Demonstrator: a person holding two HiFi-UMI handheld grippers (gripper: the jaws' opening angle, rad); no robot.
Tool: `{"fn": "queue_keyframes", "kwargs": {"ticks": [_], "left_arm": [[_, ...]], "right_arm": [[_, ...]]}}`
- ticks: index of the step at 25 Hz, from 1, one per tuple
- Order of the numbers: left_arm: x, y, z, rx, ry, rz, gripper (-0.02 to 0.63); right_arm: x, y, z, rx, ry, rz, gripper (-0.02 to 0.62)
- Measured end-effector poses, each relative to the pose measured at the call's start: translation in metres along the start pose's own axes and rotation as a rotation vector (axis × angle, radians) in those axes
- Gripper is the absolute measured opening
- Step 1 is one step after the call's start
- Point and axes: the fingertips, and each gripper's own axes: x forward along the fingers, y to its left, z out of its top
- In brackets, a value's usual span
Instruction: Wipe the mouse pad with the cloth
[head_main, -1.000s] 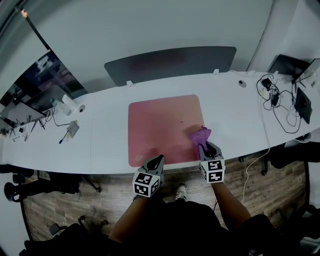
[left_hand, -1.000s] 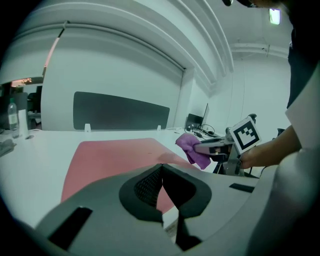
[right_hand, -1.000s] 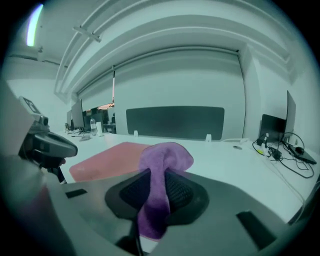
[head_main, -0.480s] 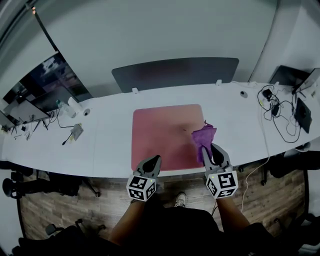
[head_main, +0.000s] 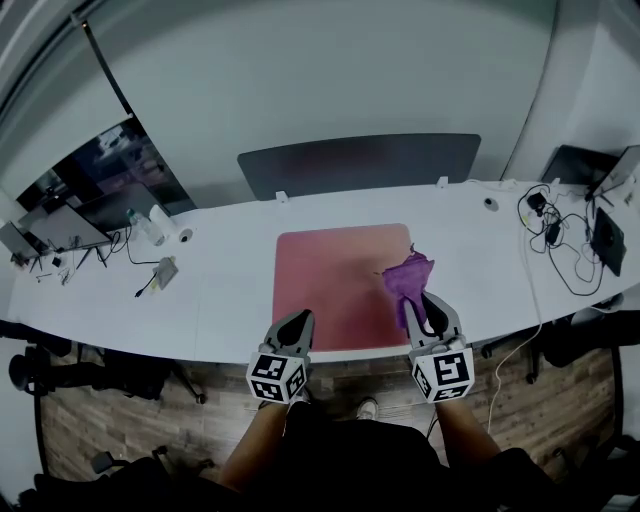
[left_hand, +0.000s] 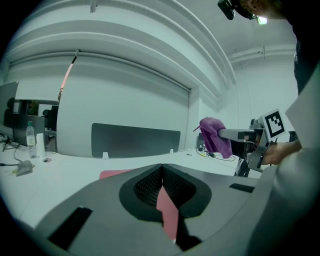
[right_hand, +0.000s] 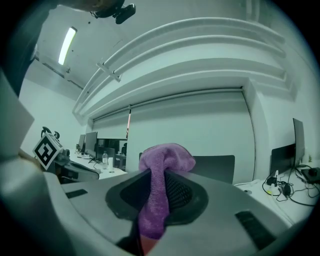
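Jaws of the left gripper (head_main: 299, 319), low and left of centre in the head view, are pressed together on nothing. It hangs over the near edge of the white bench (head_main: 220, 290), just short of the lower left corner of the pink mouse pad (head_main: 338, 285). To its right, the right gripper (head_main: 421, 301) pinches the purple cloth (head_main: 407, 275), whose loose end bunches past the jaw tips. In the left gripper view the cloth hangs in the air, clear of the surface, so it reads as lifted rather than pressed down. The pad lies flat at mid-frame, with the cloth over its right edge. Farther back stands a dark divider panel (head_main: 360, 160), and cables (head_main: 560, 235) tangle at the right. By my reading the cloth is in hand, but no wiping contact shows. Whether any strokes are done cannot be told, and the pad's broad face looks left to cover.
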Motion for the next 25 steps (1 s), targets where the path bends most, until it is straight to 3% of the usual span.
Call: {"fn": "queue_keyframes", "kwargs": {"ticks": [25], "left_arm": [[-0.02, 0.01, -0.003, 0.006, -0.023, 0.041, 0.021]], "right_arm": [[0.0, 0.019, 0.0, -0.004, 0.003, 0.016, 0.081]]}}
